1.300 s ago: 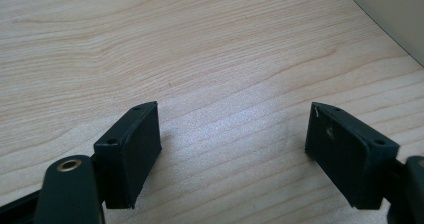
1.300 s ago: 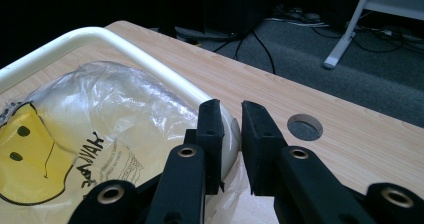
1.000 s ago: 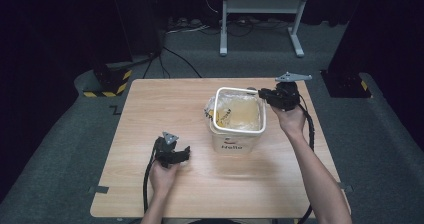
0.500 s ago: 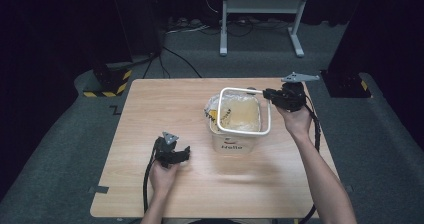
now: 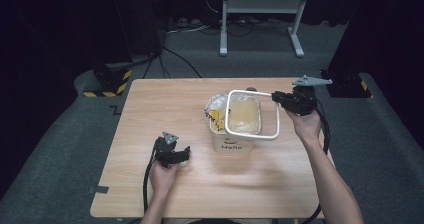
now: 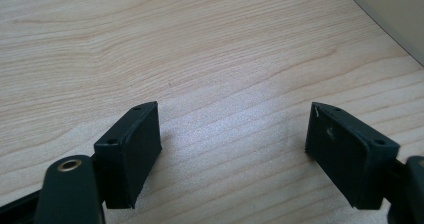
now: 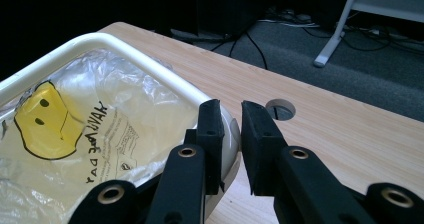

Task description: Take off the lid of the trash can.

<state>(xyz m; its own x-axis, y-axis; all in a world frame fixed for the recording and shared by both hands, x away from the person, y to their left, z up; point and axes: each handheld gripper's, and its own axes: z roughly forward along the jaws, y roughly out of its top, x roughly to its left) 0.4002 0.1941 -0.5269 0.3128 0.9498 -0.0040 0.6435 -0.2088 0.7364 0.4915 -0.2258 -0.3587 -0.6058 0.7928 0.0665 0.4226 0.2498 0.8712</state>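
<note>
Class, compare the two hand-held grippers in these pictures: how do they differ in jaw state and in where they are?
The left hand-held gripper has wide-open jaws with nothing between them; the right hand-held gripper is clamped on the white frame. The left sits low by the table; the right is raised beside the bin. Both are black.

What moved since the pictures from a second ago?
The right tongs, shut on the white ring, lifted it off the bin and drew it toward the table's right side; it now hangs tilted above the bin's mouth. The plastic bag with the yellow smiley stayed in the bin. The left tongs stayed open and empty on the table, and the bin kept its place.
</note>
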